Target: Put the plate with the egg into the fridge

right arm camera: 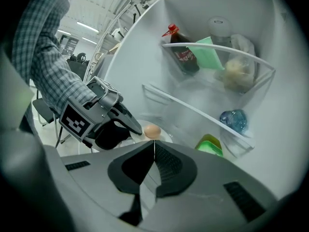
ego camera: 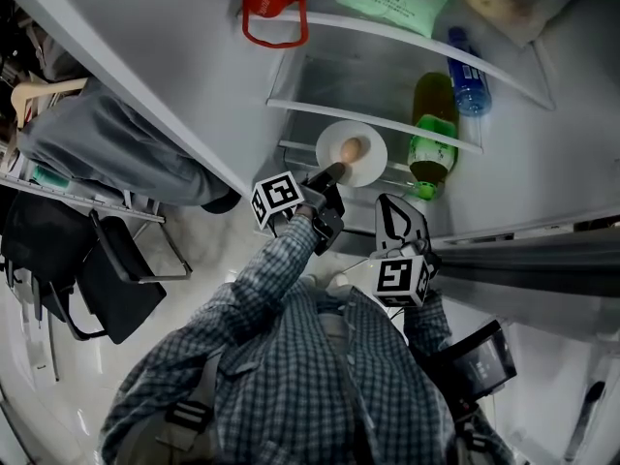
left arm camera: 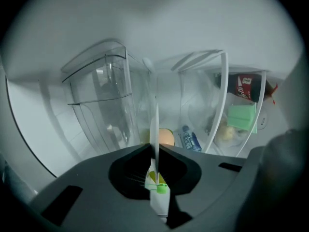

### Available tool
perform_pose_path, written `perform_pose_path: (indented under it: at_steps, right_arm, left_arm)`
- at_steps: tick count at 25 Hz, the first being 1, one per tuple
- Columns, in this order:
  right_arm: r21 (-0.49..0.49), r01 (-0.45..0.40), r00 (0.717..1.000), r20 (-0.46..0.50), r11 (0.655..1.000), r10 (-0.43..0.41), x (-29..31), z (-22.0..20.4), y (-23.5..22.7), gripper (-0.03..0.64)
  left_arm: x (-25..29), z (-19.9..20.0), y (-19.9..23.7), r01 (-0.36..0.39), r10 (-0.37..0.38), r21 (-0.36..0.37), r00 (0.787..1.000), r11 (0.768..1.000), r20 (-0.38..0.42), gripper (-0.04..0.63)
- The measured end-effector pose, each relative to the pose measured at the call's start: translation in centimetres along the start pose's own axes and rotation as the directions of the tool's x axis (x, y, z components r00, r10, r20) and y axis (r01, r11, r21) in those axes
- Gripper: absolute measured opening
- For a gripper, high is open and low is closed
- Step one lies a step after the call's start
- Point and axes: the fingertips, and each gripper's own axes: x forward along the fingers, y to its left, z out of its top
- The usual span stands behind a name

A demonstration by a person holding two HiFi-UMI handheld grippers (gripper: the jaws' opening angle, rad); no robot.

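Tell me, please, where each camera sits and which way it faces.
Head view: on the person's head, facing steeply down into the fridge; checked shirt and both grippers show.
Left gripper view: on the left gripper, facing the fridge along jaws shut on the plate.
Right gripper view: on the right gripper, jaws together, facing the left gripper and checked sleeve.
Shared: all three show the egg.

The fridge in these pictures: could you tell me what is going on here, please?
A person is loading the fridge. The left gripper is shut on the rim of the plate carrying an egg, holding it inside, beside a green bottle. Whether the plate rests on a shelf yet is unclear. The right gripper is shut and empty, held back.
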Motion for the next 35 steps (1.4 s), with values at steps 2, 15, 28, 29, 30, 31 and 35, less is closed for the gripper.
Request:
perform_pose_path:
  at_steps: [2,15,28,29,30,31,35]
  right_arm:
    - [-0.045,0.008,1.000,-0.017,0.999,-0.008,0.4,-0.2,0.0,0.008]
    - [-0.535,-0.040,0.983,-0.174,0.844,-0.064,5.0,-2.1,2.6,0.072]
    - [-0.742,-0.078,0.983,-0.169,0.666,-0.073,7.2,-2.9,4.0,0.072]
    - [-0.749,-0.076,0.983,-0.168,0.658,-0.077,7.2,-2.9,4.0,0.072]
    - [-0.756,-0.074,0.983,-0.166,0.651,-0.080,7.3,-2.9,4.0,0.067]
    - [-0.761,-0.072,0.983,-0.164,0.645,-0.083,7.3,-2.9,4.0,0.029]
    - [-0.769,-0.080,0.981,-0.173,0.634,-0.086,7.3,-3.1,4.0,0.018]
  left_arm:
    - [0.1,0.0,0.2,-0.006,0.006,-0.005,1.000,1.000,-0.005,0.029]
    - [0.8,0.2,0.6,-0.034,0.034,-0.010,0.999,0.999,-0.006,0.029]
    - [0.9,-0.3,1.0,-0.055,0.053,-0.041,0.998,0.998,-0.030,0.029]
    - [1.0,-0.3,1.0,-0.053,0.051,-0.044,0.998,0.998,-0.033,0.029]
    - [1.0,-0.4,0.9,-0.050,0.048,-0.048,0.998,0.998,-0.034,0.029]
    - [1.1,-0.4,0.9,-0.049,0.047,-0.052,0.998,0.997,-0.035,0.029]
    - [1.2,-0.5,1.0,-0.057,0.054,-0.072,0.998,0.996,-0.038,0.029]
